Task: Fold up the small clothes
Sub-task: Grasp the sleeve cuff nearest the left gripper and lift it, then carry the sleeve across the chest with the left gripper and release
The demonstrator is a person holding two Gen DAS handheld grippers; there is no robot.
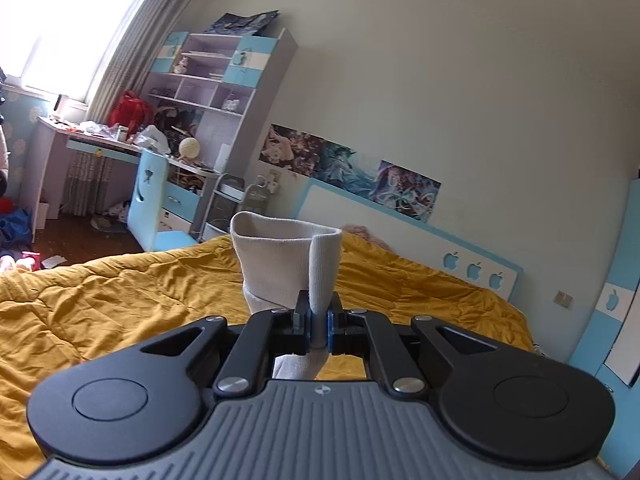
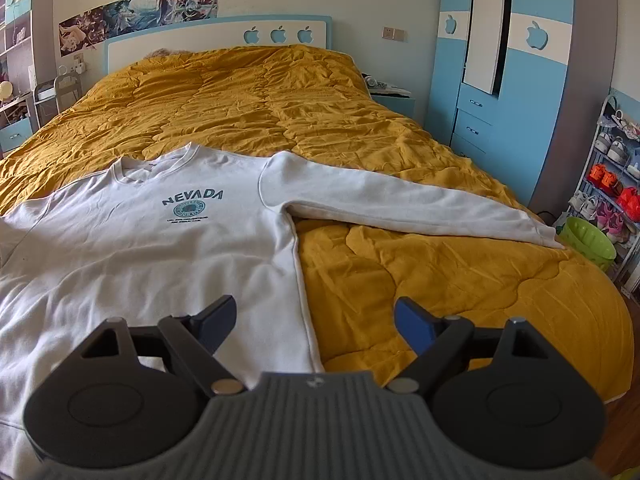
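- The left gripper [image 1: 319,322] is clenched on a fold of white fabric, the ribbed cuff [image 1: 286,258] of a sleeve, which stands up above its blue-padded fingers [image 1: 330,330] and hangs clear of the bed.
- The right gripper [image 2: 314,322] is released, its jaws spread wide with nothing between them, poised above the lower side edge of the white sweatshirt [image 2: 140,248].
- The sweatshirt lies face up on the mustard-yellow quilt [image 2: 248,104], the word "NEVADA" and a round teal emblem printed across its chest, its collar toward the headboard.
- One long sleeve [image 2: 408,204] stretches flat across the quilt toward the right edge of the bed, its cuff near the mattress edge.
- Beyond the bed stands a white and blue headboard [image 2: 180,38] with three apple cut-outs, and a row of posters [image 2: 136,14] is on the wall above it.
- A blue wardrobe [image 2: 500,92] rises at the right; near it are a shoe rack [image 2: 612,168] and a green basket [image 2: 586,242].
- In the left wrist view a cluttered desk with shelves [image 1: 200,92] sits by a bright window [image 1: 68,20].
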